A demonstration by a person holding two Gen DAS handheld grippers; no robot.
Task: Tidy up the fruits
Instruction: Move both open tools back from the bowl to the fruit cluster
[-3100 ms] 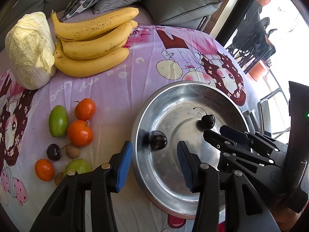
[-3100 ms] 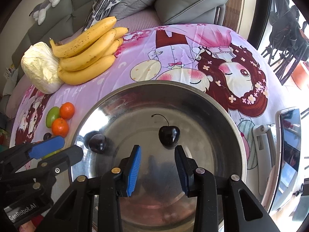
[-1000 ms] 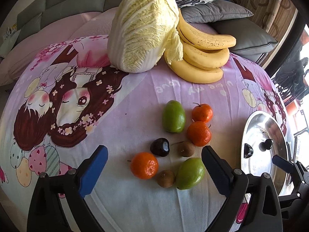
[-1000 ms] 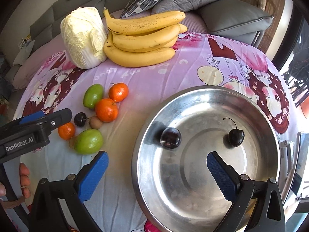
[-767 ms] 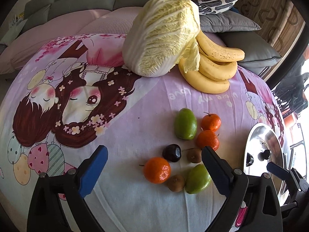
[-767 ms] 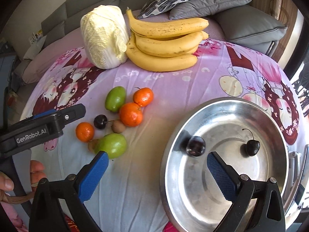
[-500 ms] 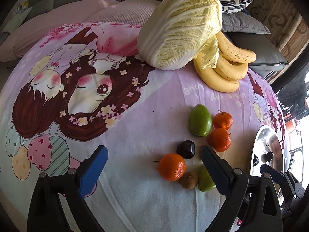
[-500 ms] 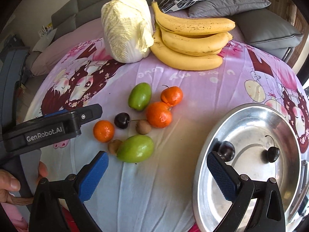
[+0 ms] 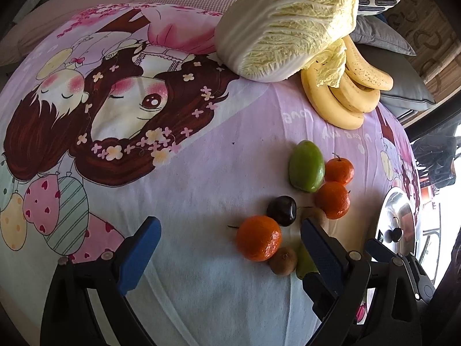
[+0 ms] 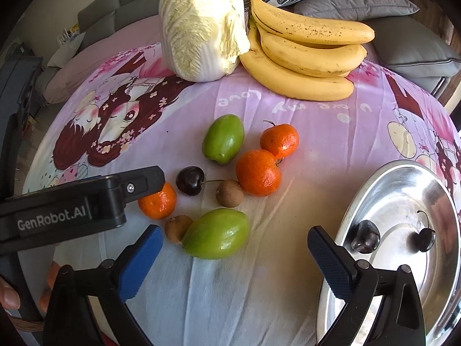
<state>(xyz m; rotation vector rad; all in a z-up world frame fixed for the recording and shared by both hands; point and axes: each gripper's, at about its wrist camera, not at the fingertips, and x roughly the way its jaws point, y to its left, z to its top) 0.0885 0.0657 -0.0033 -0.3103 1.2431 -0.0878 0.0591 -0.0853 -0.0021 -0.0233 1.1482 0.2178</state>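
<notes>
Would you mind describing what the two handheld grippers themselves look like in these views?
Both the left gripper and the right gripper have black angular frames with silver rivets and blue ribbed pads on their fingers. The left one's black body carries white "GenRobot.AI" lettering. Bare fingers of the left hand show; no cables are visible.

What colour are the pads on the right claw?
Blue pads, clearest in the right wrist view.
</notes>
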